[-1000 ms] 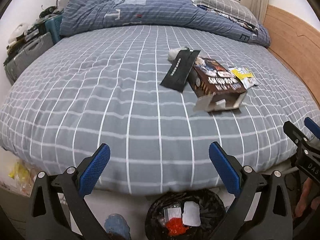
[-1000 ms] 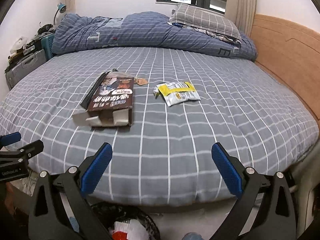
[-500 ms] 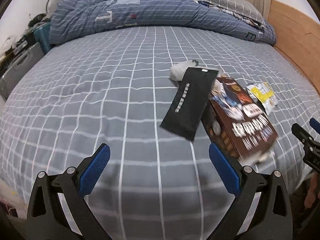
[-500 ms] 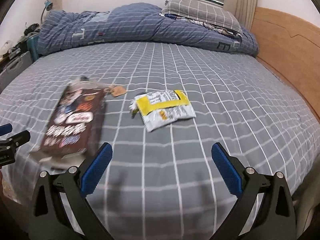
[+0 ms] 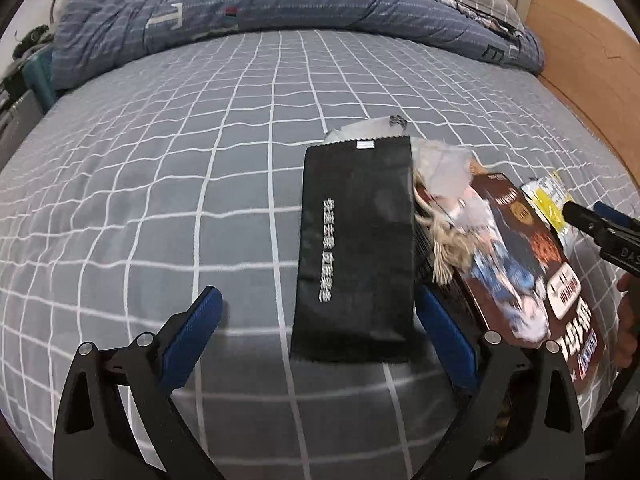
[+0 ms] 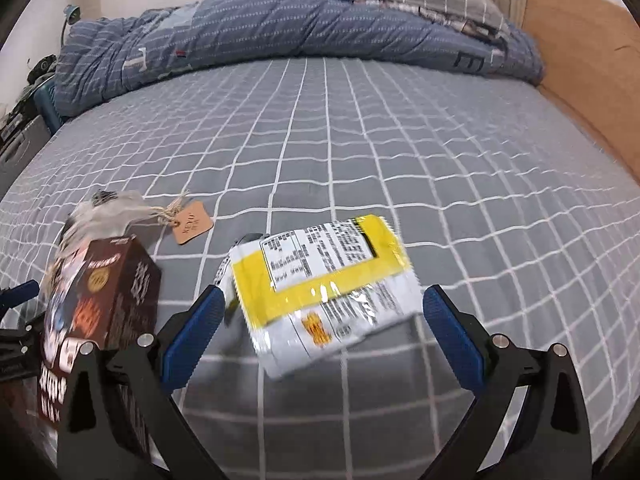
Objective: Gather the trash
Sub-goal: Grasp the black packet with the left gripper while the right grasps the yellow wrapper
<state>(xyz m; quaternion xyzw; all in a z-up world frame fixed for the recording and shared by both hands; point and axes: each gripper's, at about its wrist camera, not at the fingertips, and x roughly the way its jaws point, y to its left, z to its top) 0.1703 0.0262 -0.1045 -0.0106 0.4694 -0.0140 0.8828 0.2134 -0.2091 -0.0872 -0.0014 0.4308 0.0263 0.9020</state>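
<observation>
Left wrist view
Left tongs (image 5: 316,328): spread wide, gripping nothing, low over the bed and pointing along it toward the quilt.
Bed (image 5: 168,184): grey sheet with a white grid; rumpled blue striped quilt (image 5: 240,4) heaped at the far end.
Flat black foil packet with white lettering (image 5: 354,248): lies on the sheet between the blue pads, nearer the right-hand pad (image 5: 446,340).
Brown printed cardboard box (image 5: 524,268): just right of the black packet, its near end blurred.
Crumpled clear plastic with twine (image 5: 440,176): at the box's far end.
Right tongs (image 5: 600,224): tips enter from the right edge, over the box's right side.

Right wrist view
Right tongs (image 6: 320,332): jaws wide apart, holding nothing, low over the sheet.
Yellow and white snack wrapper (image 6: 324,284): flat on the sheet between the two pads, printed label up.
Brown box (image 6: 100,304): left of the wrapper, beside the left-hand pad (image 6: 190,336).
Small tan paper tag on string (image 6: 192,222): on the sheet beyond box and wrapper.
Wooden headboard (image 6: 580,64): along the bed's right side.
</observation>
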